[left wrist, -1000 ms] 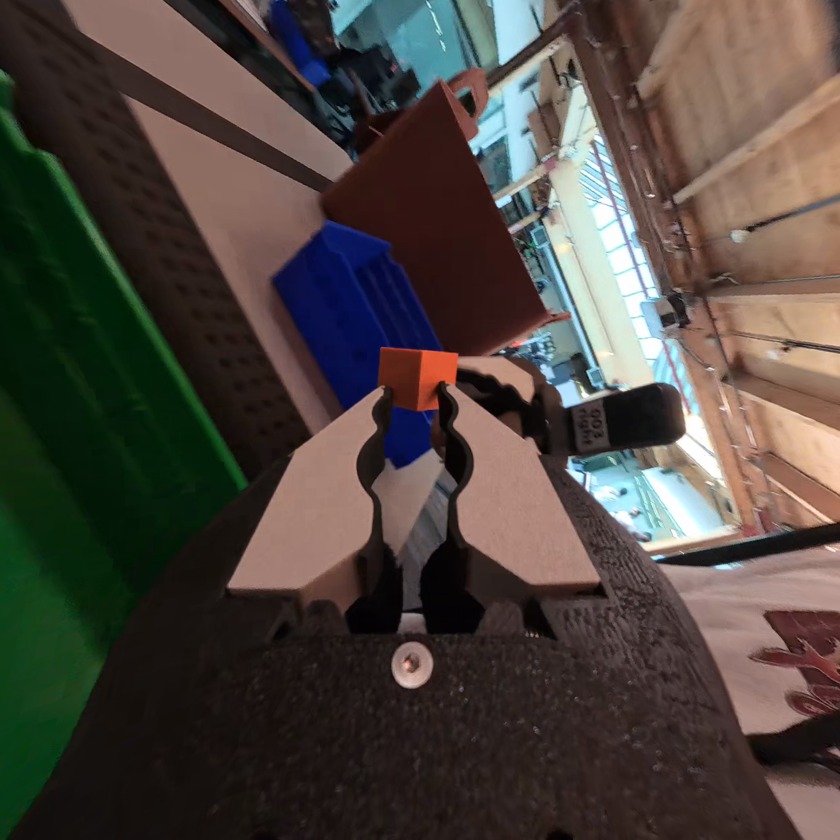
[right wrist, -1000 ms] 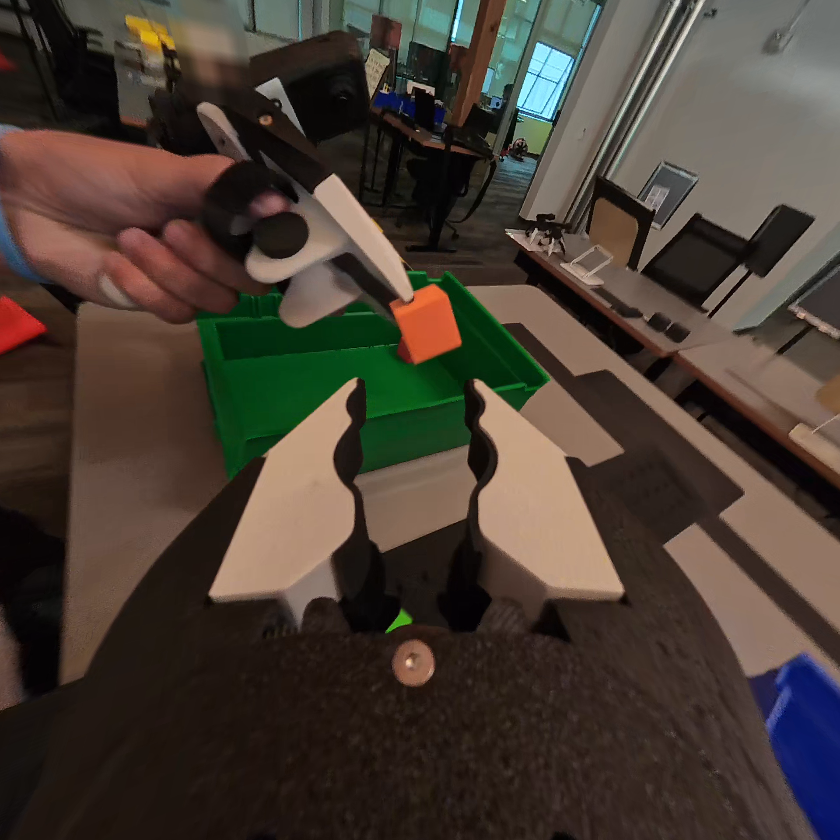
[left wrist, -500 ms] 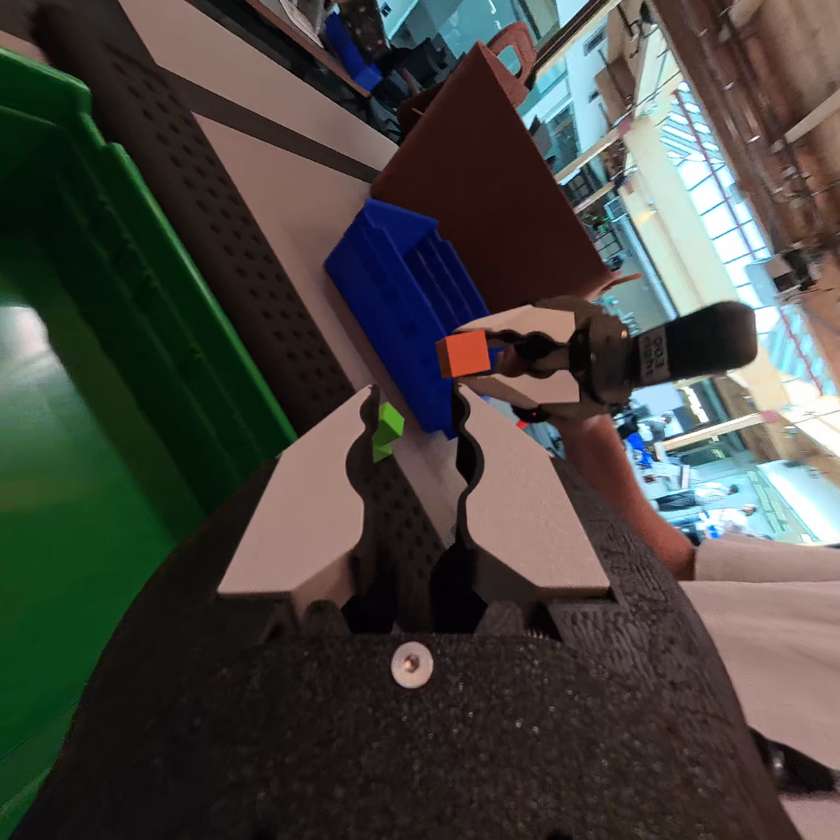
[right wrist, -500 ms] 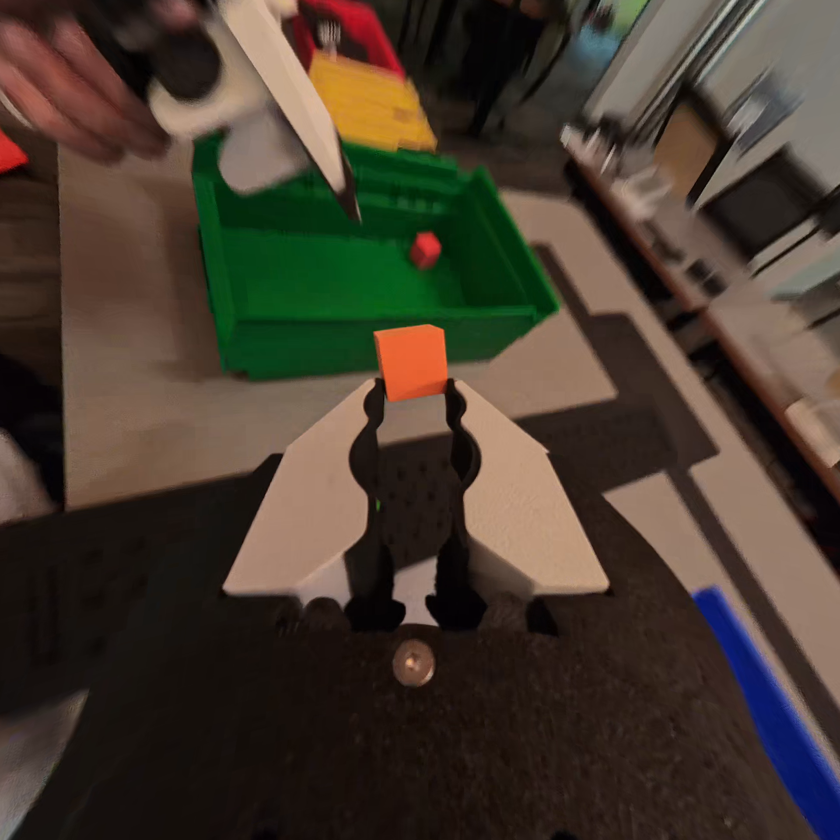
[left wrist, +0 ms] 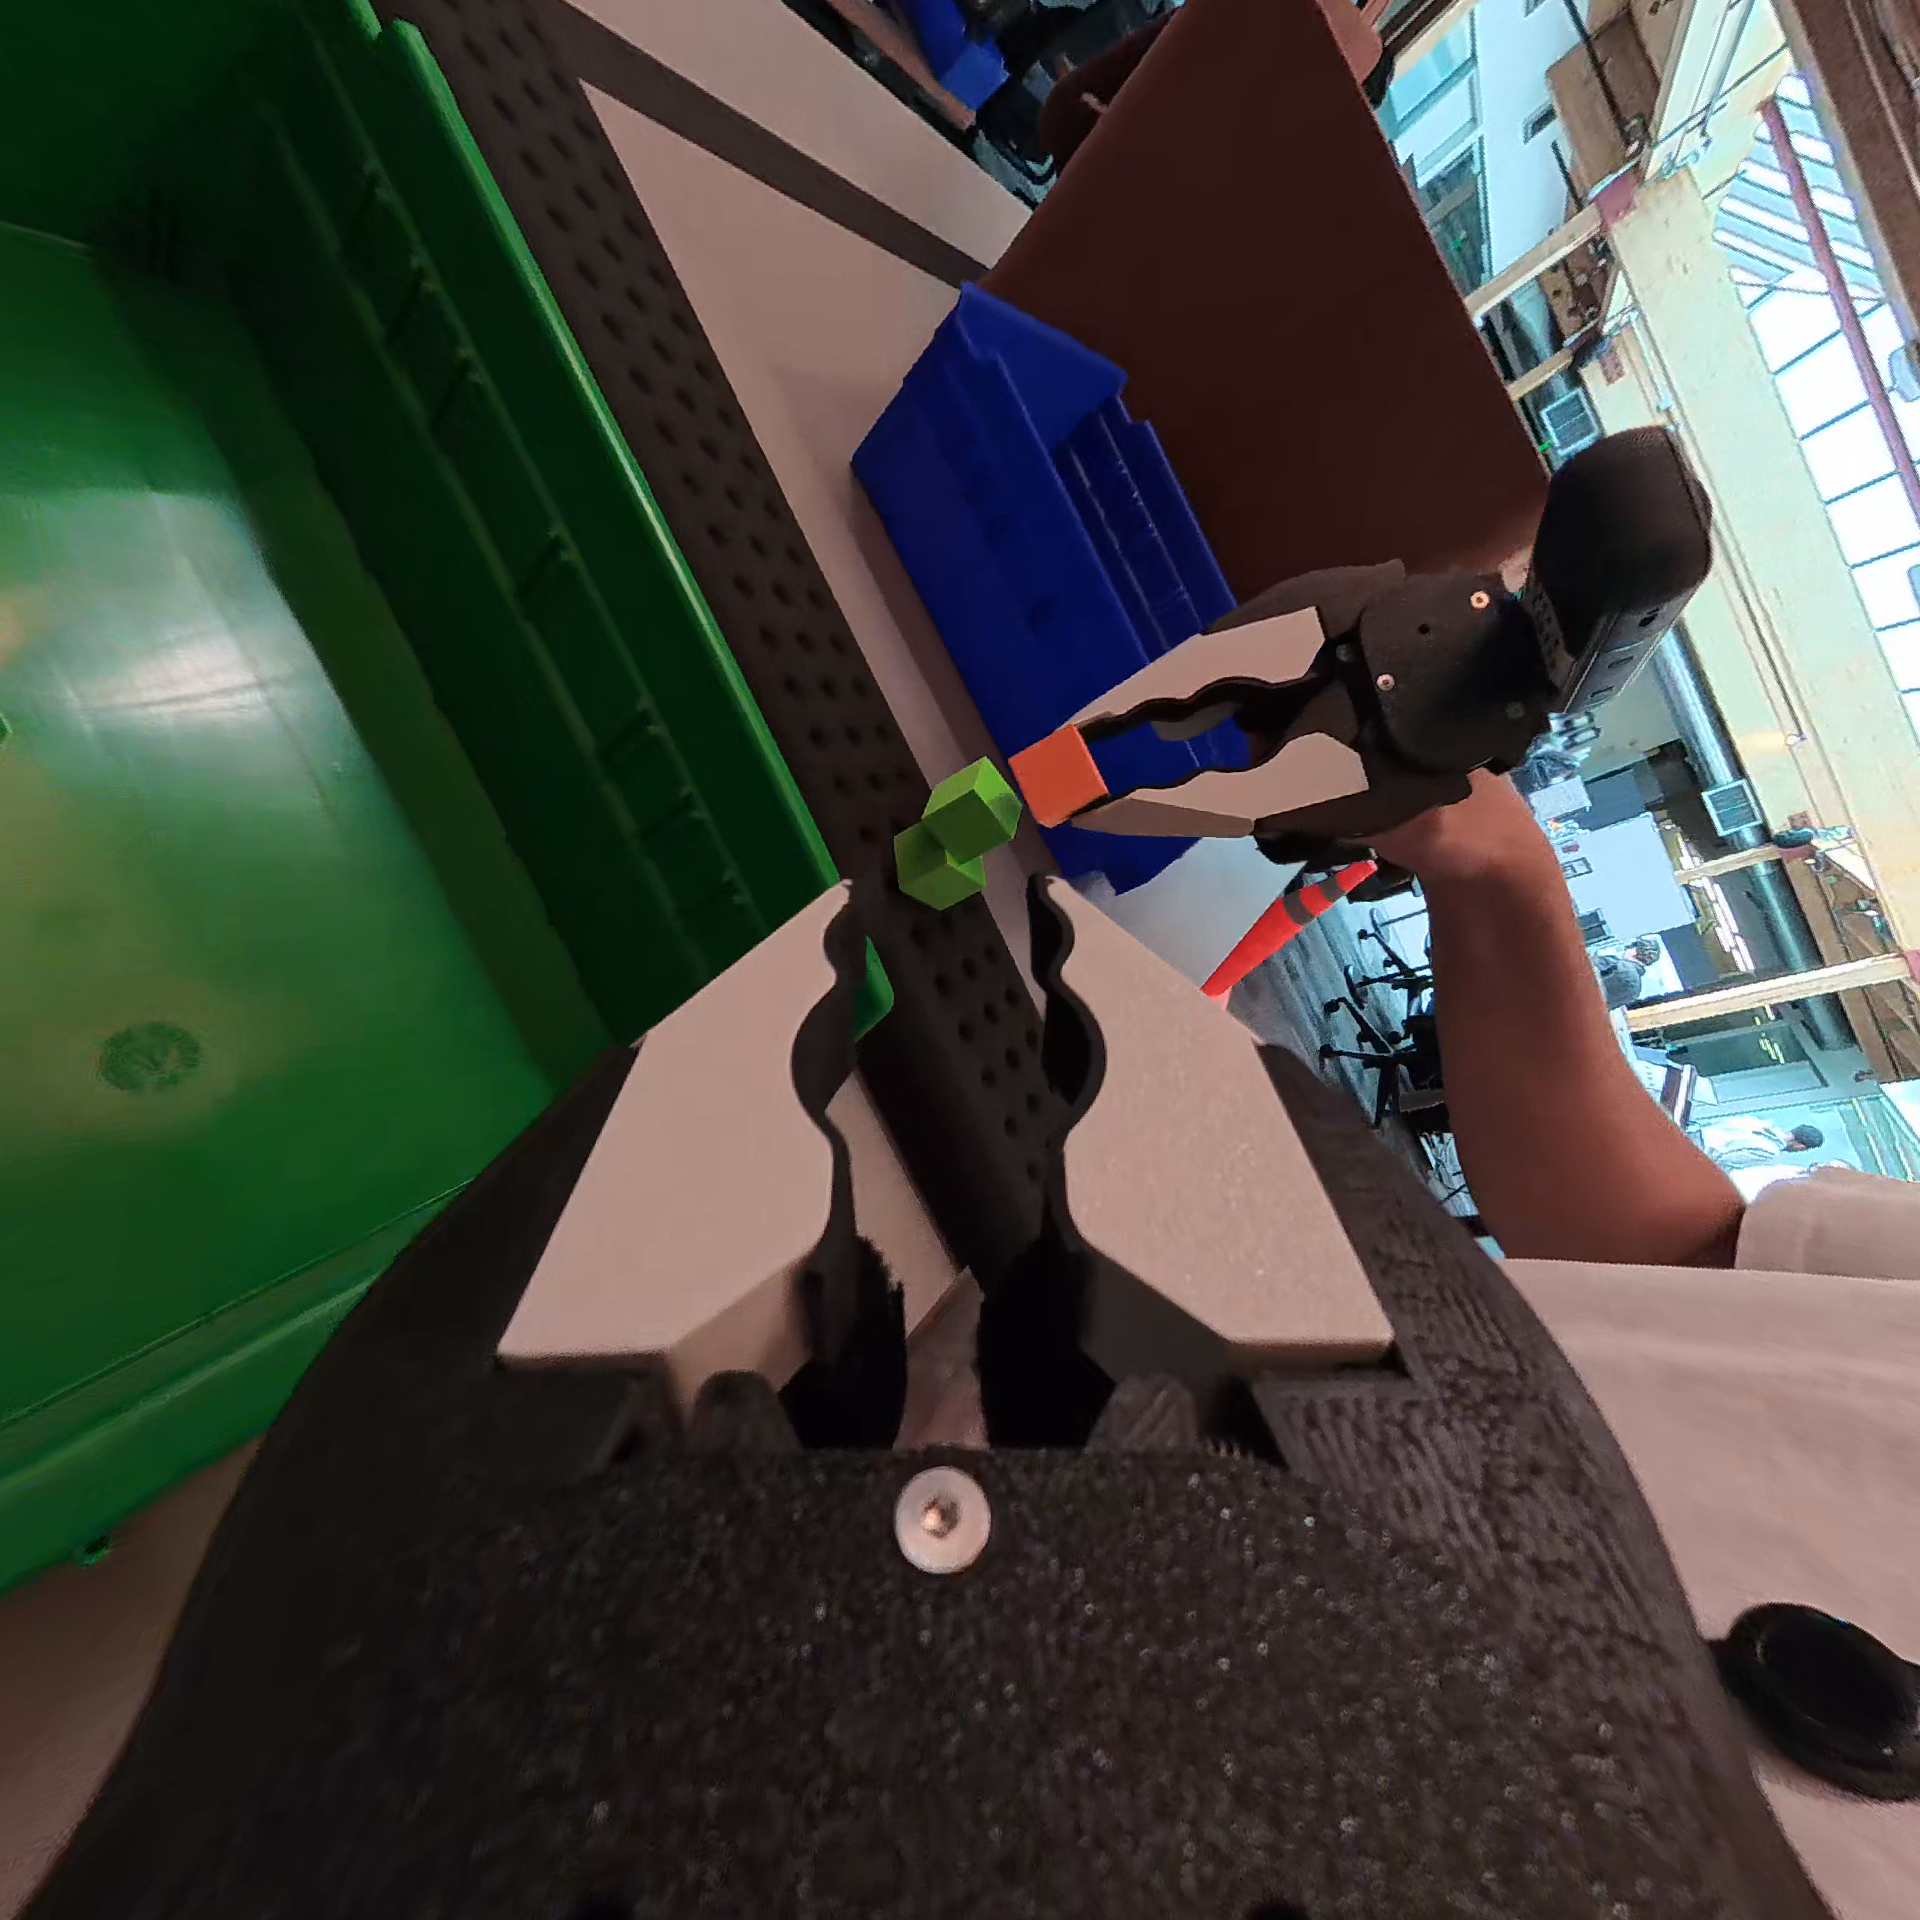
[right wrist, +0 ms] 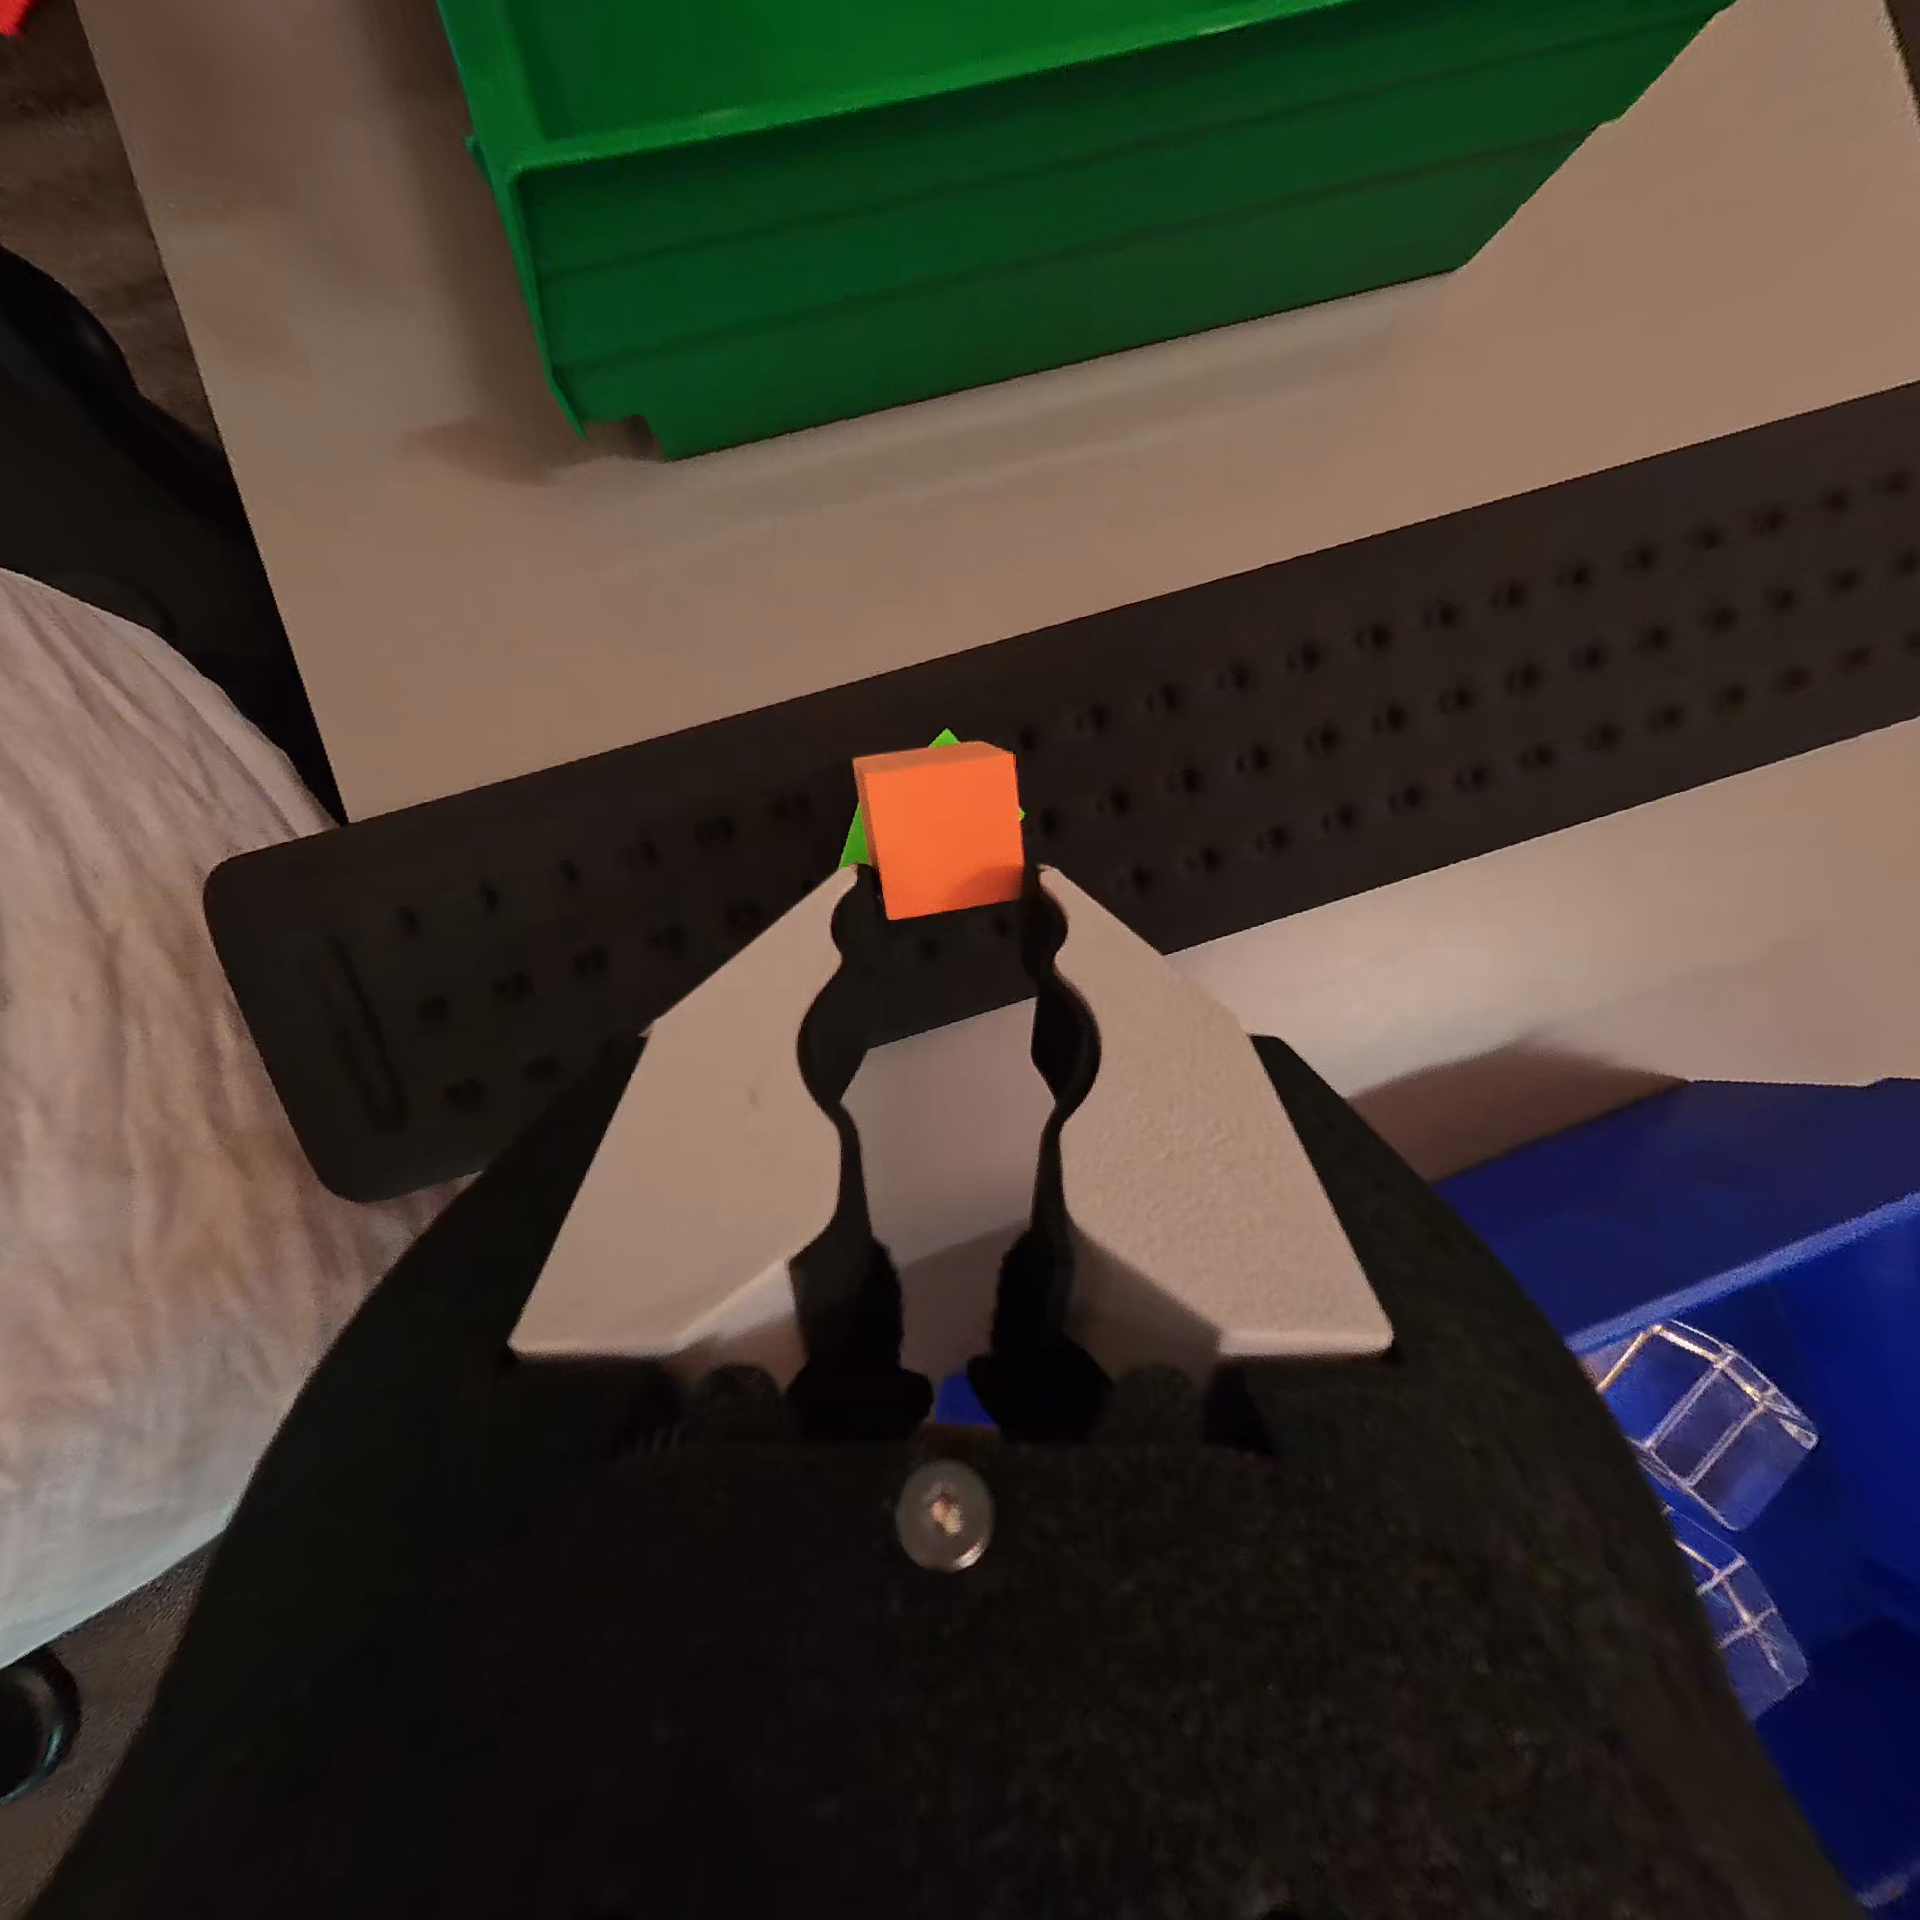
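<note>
My right gripper (right wrist: 943,883) is shut on an orange cube (right wrist: 940,831) and holds it just above two stacked light green cubes (left wrist: 956,833) on a black perforated strip (right wrist: 1351,686). In the right wrist view the orange cube hides most of the green cubes (right wrist: 854,850). In the left wrist view the right gripper (left wrist: 1060,779) comes in from the right with the orange cube (left wrist: 1055,774) close beside the upper green cube. My left gripper (left wrist: 940,899) is open and empty, a little short of the green cubes, next to the green bin (left wrist: 260,727).
A blue bin (left wrist: 1029,561) lies beyond the strip, with a brown board (left wrist: 1247,291) behind it. In the right wrist view the blue bin (right wrist: 1714,1226) holds clear plastic cubes (right wrist: 1704,1423). The green bin (right wrist: 987,208) stands on the pale table (right wrist: 727,540) beyond the strip. A person's arm (left wrist: 1527,1039) holds the right gripper.
The orange cube passed from my left gripper to my right one. The right gripper then carried it down to the green cubes on the strip. My left gripper opened and drew back.
</note>
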A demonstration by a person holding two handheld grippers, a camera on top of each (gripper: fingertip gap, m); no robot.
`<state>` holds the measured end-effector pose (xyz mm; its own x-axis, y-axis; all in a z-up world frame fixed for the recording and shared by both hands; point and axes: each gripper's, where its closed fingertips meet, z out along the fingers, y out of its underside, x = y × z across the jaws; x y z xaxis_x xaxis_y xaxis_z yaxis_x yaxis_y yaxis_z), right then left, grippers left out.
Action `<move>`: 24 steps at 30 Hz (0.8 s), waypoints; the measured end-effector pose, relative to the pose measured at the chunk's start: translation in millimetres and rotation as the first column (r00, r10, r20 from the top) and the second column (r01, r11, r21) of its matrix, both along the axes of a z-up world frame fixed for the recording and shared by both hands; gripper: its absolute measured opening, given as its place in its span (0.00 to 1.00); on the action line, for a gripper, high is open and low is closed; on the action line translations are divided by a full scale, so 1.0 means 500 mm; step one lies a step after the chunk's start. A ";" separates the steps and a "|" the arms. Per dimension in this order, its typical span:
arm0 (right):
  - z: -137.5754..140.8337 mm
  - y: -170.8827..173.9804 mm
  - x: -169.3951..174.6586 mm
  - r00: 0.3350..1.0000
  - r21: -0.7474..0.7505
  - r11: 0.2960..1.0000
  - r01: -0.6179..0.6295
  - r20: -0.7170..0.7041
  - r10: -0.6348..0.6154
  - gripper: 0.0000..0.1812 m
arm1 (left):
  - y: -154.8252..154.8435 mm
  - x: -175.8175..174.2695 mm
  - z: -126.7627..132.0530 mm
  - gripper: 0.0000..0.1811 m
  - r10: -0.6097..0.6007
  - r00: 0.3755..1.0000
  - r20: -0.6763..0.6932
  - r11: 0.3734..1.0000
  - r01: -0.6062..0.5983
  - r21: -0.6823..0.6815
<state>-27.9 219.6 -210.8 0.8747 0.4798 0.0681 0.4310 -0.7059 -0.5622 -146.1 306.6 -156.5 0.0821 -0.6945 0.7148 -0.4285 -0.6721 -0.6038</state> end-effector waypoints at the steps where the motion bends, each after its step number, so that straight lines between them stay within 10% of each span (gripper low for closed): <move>1: -0.003 0.001 0.000 1.000 -0.008 1.000 -0.003 0.001 0.003 0.15 | -0.002 0.000 -0.001 0.18 -0.004 1.000 -0.004 1.000 0.004 0.004; 24: 0.003 -0.009 0.000 0.999 0.011 0.999 0.041 -0.003 -0.041 0.25 | 0.084 -0.019 -0.063 0.18 0.163 0.975 -0.149 0.971 -0.132 0.201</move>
